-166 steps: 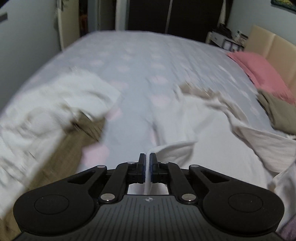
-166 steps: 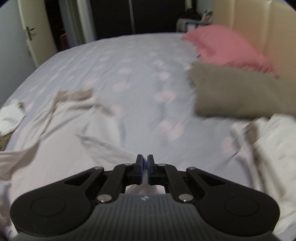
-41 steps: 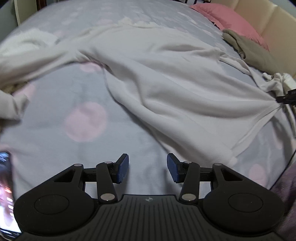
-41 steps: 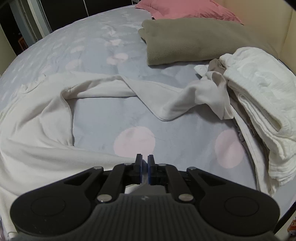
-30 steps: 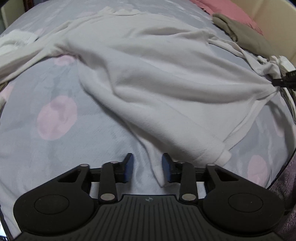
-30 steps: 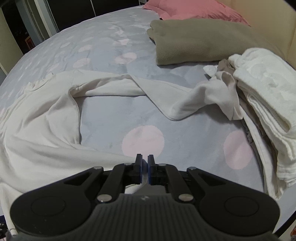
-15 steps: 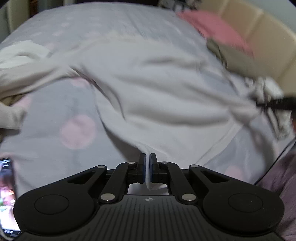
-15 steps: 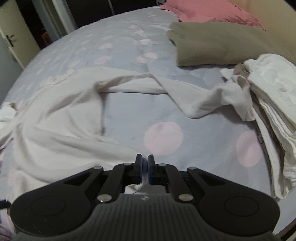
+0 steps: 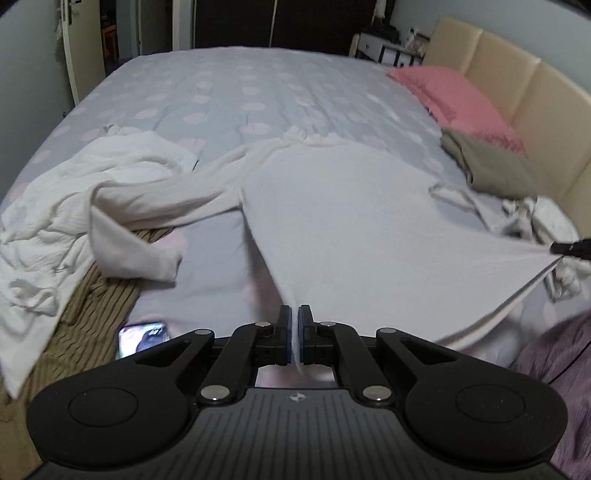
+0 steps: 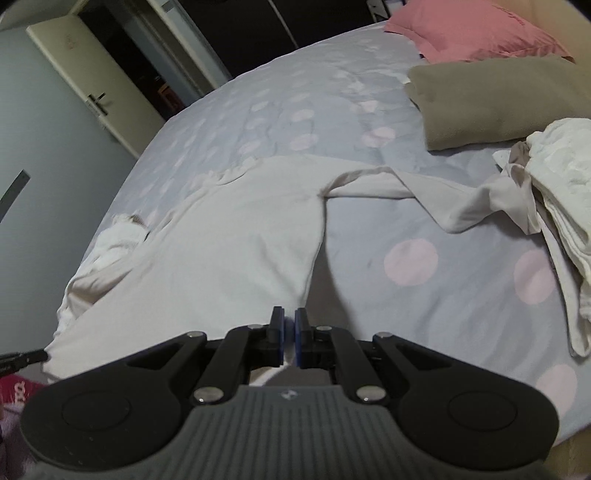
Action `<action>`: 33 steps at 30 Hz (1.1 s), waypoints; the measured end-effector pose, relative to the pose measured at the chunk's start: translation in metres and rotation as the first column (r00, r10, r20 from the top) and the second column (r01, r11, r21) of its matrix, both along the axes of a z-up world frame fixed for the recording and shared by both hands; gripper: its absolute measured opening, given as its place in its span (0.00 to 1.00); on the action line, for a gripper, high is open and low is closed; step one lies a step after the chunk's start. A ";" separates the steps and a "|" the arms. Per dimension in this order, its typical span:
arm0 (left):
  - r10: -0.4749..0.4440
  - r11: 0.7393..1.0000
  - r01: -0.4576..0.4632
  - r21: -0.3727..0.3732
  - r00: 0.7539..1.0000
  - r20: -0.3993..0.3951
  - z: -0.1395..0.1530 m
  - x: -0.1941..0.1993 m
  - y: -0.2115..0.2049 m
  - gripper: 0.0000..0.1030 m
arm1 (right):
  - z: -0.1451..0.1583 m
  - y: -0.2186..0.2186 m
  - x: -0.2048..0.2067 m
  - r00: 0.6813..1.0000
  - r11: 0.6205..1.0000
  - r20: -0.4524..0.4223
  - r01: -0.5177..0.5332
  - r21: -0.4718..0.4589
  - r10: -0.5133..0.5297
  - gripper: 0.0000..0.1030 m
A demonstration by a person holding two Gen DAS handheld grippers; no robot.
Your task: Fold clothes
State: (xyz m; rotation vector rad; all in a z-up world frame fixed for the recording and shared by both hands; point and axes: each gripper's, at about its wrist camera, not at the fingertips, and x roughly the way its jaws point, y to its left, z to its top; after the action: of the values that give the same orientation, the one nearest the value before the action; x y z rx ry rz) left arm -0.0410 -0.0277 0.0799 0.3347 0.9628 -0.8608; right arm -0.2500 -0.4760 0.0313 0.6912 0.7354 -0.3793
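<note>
A white long-sleeved top lies stretched out on the bed, neck at the far side, one sleeve to each side. My left gripper is shut on one corner of its hem. My right gripper is shut on the other hem corner; the top also shows in the right wrist view. The hem hangs taut between the two grippers, lifted a little above the bedsheet. The right gripper's tip shows at the right edge of the left wrist view.
The bed has a grey sheet with pink dots. A crumpled white garment and a striped brown cloth lie at the left, with a lit phone. A pink pillow, a folded olive cloth and white clothes lie at the right.
My left gripper has closed on the hem corner and pulled back and up. The top is now drawn flat and taut between both grippers. The right gripper stayed shut.
</note>
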 end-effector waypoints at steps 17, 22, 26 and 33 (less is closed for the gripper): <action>-0.166 0.925 0.192 0.328 0.980 -0.106 -0.069 -0.021 -0.005 0.01 | -0.044 0.040 -0.007 0.944 0.982 -0.284 -0.185 -0.036 0.168 0.05; -0.169 0.883 0.224 0.412 0.972 -0.165 -0.096 -0.018 -0.014 0.02 | -0.058 0.045 0.010 0.905 0.964 -0.361 -0.261 -0.047 0.227 0.08; -0.244 0.859 0.294 0.420 0.955 -0.170 -0.103 -0.029 -0.024 0.09 | -0.069 0.051 0.020 0.856 0.943 -0.435 -0.331 -0.042 0.281 0.17; -0.534 0.763 0.533 0.367 0.838 -0.107 -0.117 -0.079 -0.065 0.13 | -0.074 0.103 0.047 0.727 0.780 -0.467 -0.615 -0.114 0.504 0.24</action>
State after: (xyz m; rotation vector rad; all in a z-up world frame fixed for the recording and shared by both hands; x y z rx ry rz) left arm -0.1205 -0.0924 -0.0375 0.9904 1.0487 -1.1866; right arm -0.2031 -0.3734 -0.0430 0.0963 1.2354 -0.0439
